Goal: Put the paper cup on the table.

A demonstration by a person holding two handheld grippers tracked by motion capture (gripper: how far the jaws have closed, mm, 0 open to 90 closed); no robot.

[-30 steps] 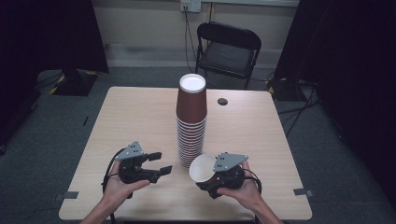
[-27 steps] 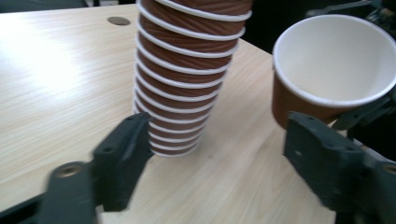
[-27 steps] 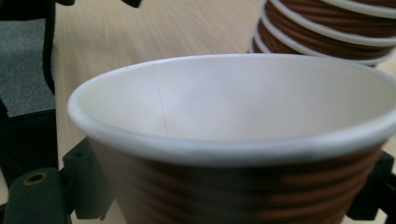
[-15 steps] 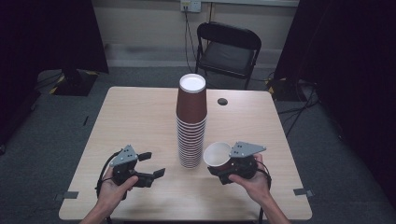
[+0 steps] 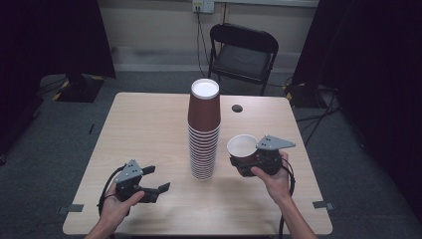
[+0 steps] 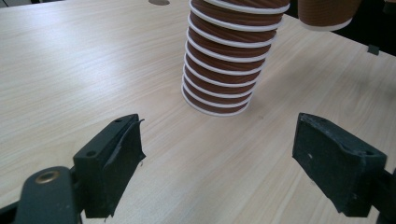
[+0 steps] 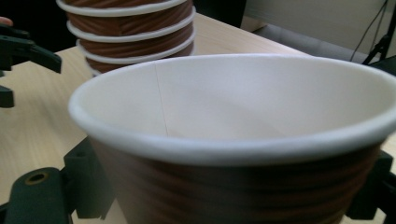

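One cup (image 5: pixel 242 148) clamped in the right hand-held gripper (image 5: pixel 249 162) — left hand-held gripper (image 5: pixel 157 180) apart, beside the stack (image 5: pixel 204 130).

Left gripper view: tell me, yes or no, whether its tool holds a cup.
No, the left tool stands open over bare table, short of the cup stack.

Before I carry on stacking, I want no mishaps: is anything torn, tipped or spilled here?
The left tongs' pad has a frayed, peeling edge. Otherwise the cup stack stands upright on the table; nothing is spilled.
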